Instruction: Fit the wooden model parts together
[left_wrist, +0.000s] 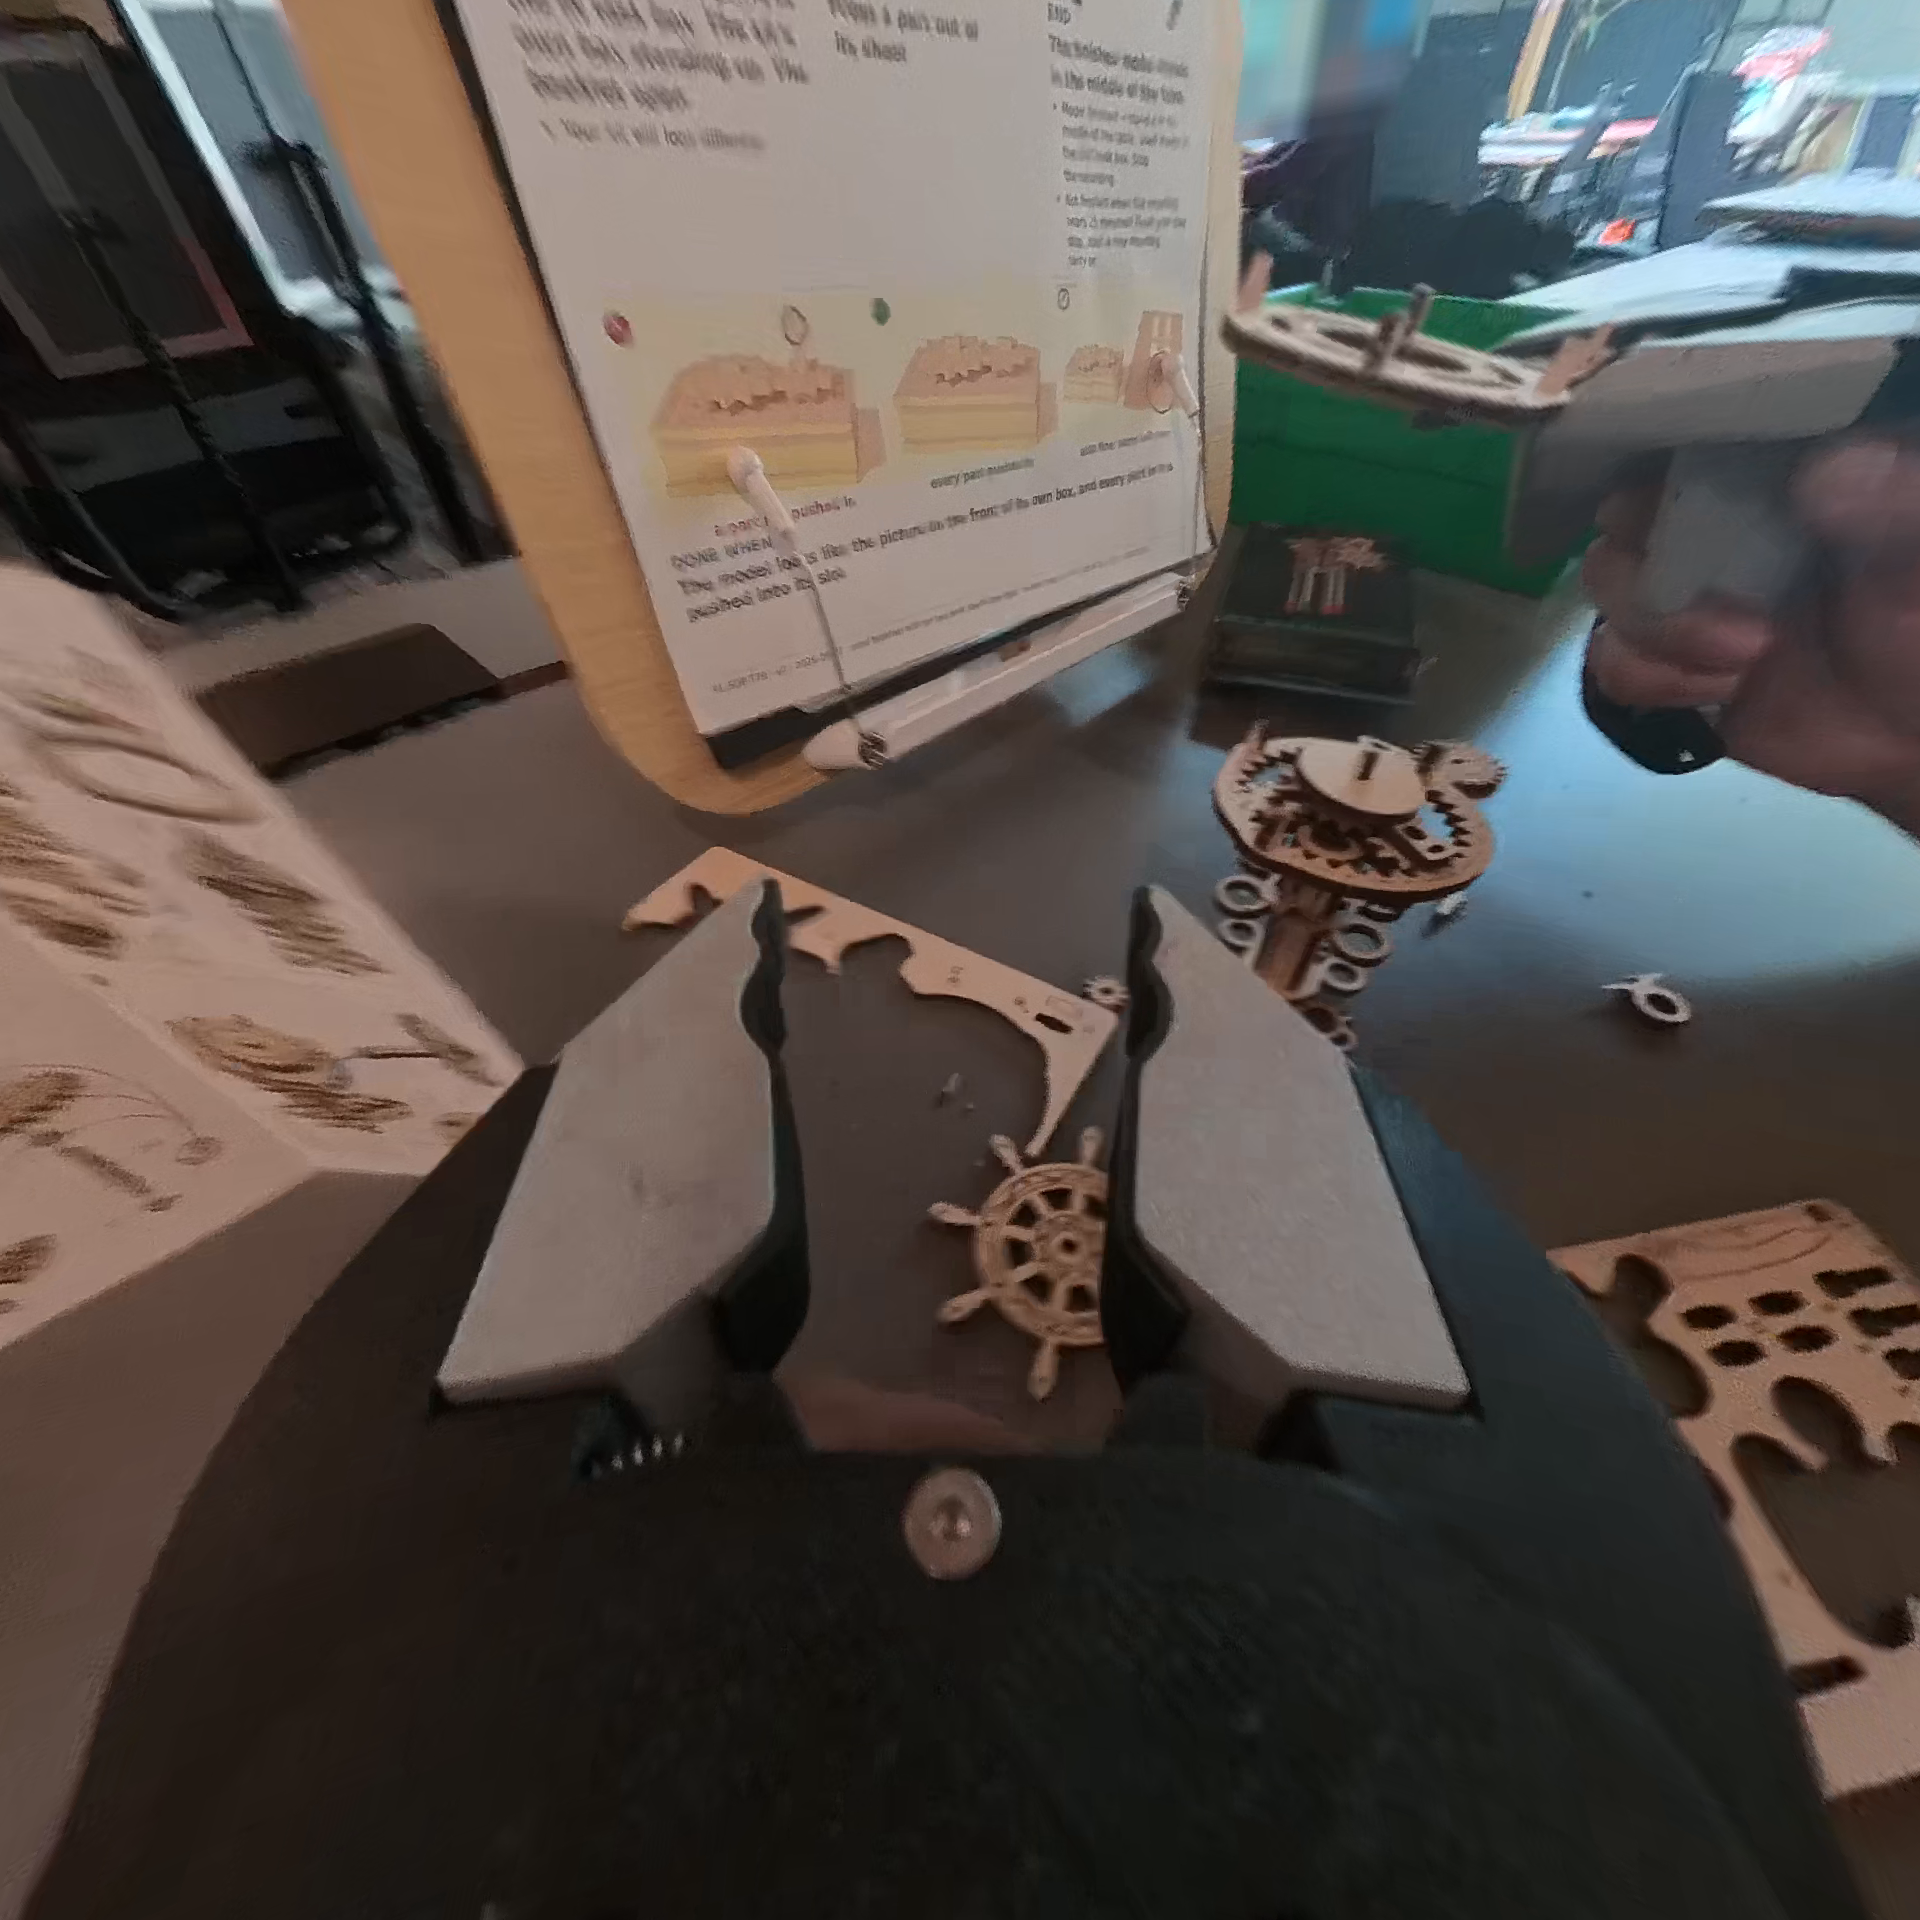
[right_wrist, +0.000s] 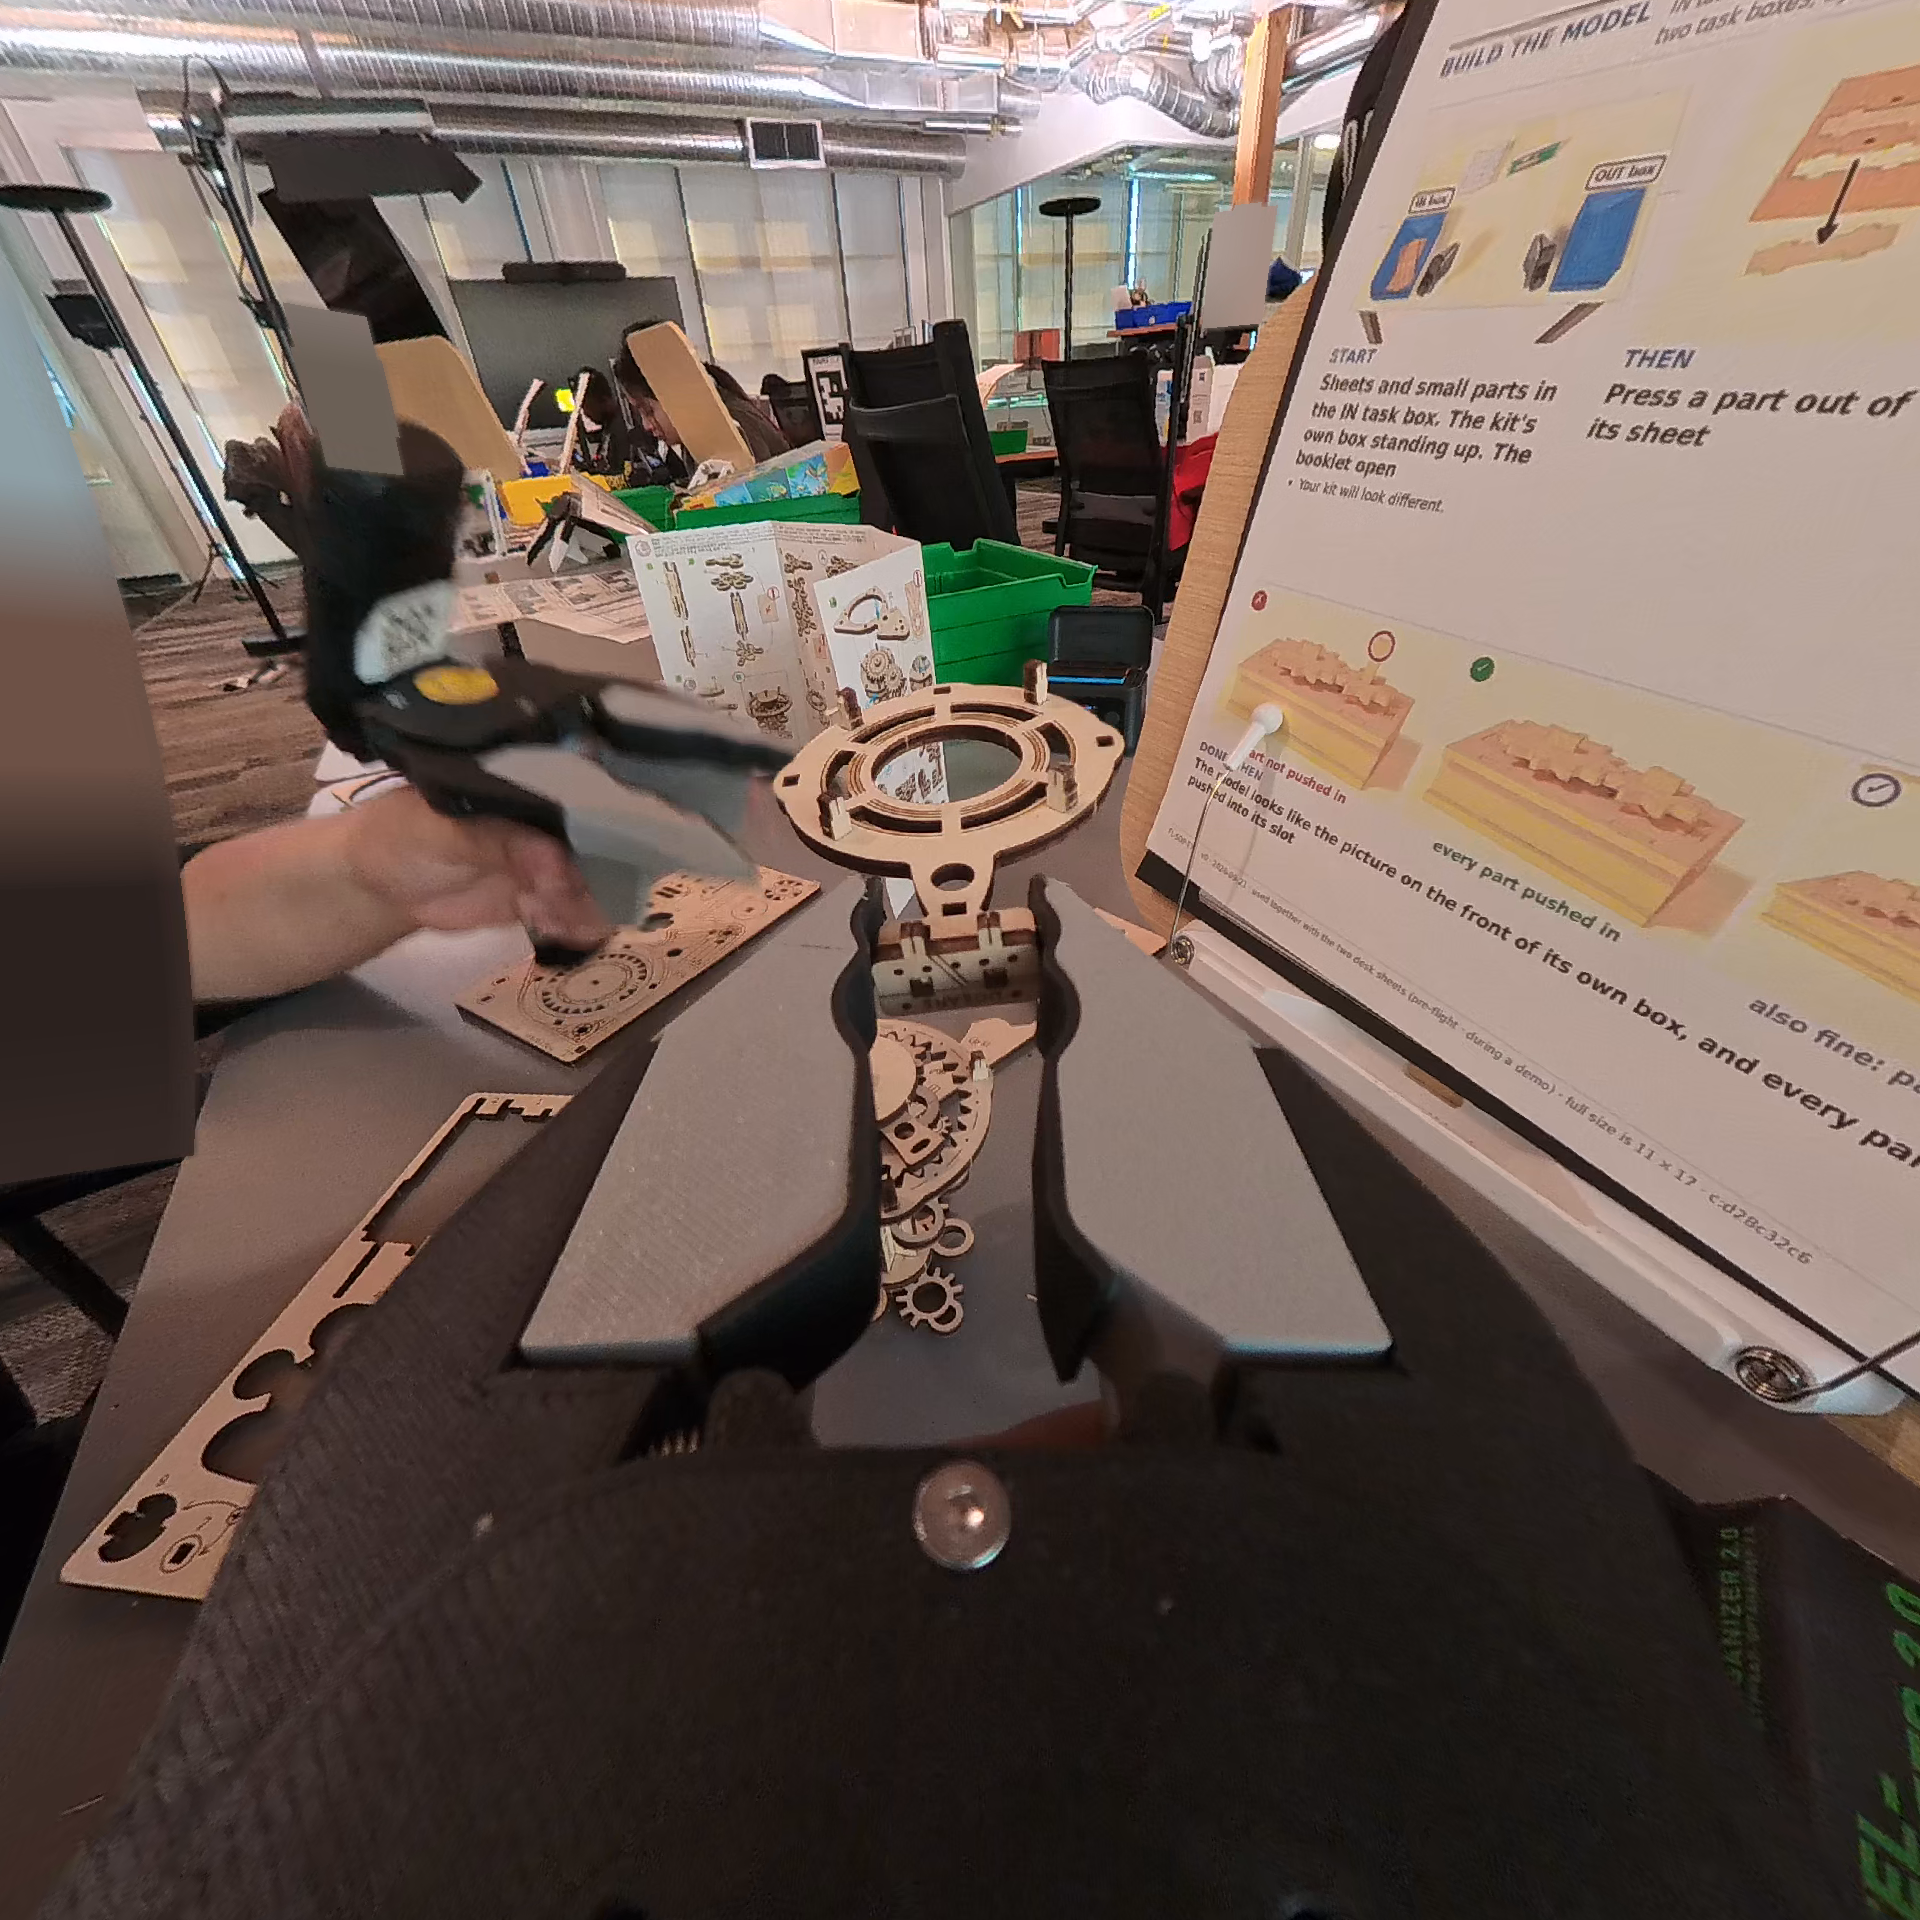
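Note:
My right gripper is shut on the small block foot of a wooden ring part and holds it upright in the air. Directly under it the geared wooden model stands on the dark table. In the left wrist view the same model stands ahead to the right, with the right gripper and ring part high above it. My left gripper is open and empty, above a wooden ship's wheel part and a cut-out sheet remnant.
An instruction board on a wooden stand rises behind the work spot. A printed box is at the left, punched sheets at the right, a green bin and dark box behind. A small loose ring lies nearby.

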